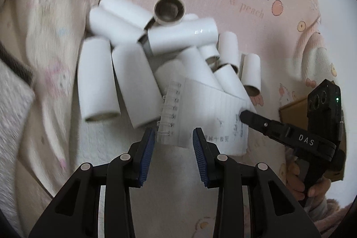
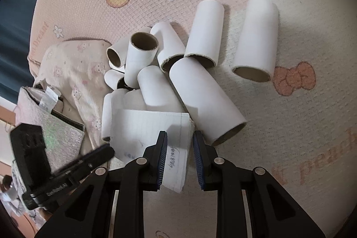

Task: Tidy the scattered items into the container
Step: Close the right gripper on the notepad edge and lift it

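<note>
Several white cardboard tubes (image 1: 133,55) lie in a heap on a pink cartoon-print mat (image 1: 245,15); the heap also shows in the right wrist view (image 2: 200,93). A small spiral notepad (image 1: 207,117) with handwriting lies against the near side of the heap, and shows in the right wrist view (image 2: 154,128). My left gripper (image 1: 174,133) is open, its tips at the notepad's near edge. My right gripper (image 2: 180,137) is open, straddling the notepad's corner; it shows in the left wrist view (image 1: 245,114) touching the notepad's right side.
A crumpled pale printed cloth (image 2: 73,73) lies left of the heap. A pink padded pouch or bag (image 2: 53,128) sits beside it. A brown cardboard box edge (image 1: 294,108) shows behind the right gripper.
</note>
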`<state>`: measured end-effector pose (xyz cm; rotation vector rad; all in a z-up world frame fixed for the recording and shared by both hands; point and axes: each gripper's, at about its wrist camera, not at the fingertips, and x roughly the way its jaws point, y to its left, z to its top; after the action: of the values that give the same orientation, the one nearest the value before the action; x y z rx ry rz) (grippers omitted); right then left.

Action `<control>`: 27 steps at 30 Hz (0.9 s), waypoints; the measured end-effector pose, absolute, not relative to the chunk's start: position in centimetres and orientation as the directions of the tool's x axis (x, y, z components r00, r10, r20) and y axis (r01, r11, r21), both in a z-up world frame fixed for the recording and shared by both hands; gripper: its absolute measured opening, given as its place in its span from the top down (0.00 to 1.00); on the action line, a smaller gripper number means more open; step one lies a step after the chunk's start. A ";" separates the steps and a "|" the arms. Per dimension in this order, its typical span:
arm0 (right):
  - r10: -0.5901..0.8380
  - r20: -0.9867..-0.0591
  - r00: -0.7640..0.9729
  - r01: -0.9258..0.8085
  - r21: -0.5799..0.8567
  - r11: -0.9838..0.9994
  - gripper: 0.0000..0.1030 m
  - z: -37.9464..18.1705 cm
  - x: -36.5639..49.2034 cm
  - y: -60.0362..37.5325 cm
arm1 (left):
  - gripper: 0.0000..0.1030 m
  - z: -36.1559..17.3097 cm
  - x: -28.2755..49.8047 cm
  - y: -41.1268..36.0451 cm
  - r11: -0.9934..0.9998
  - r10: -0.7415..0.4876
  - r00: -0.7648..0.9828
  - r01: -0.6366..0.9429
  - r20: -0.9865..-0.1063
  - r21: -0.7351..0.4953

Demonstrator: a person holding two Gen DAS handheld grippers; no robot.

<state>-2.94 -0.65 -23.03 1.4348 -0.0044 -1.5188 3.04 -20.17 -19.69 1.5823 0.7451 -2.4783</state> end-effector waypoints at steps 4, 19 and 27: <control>-0.640 -0.733 0.231 0.608 0.622 -0.493 0.80 -23.6 -3.2 0.0 | 0.62 -20.7 3.2 -20.2 -0.864 0.182 -0.438 0.356 -0.881 -0.355; -0.648 -0.723 0.239 0.587 0.639 -0.497 0.80 -24.0 -3.6 0.4 | 0.75 -19.5 2.8 -19.7 -0.877 0.120 -0.520 0.343 -0.845 -0.335; -0.689 -0.652 0.316 0.440 0.744 -0.502 0.60 -25.8 -3.8 2.4 | 0.87 -20.2 2.6 -20.5 -0.873 0.101 -0.491 0.374 -0.866 -0.313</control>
<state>-3.79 2.43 -25.76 1.5717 -0.2338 -1.4013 2.60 -20.46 -20.22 1.4873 0.7112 -2.4788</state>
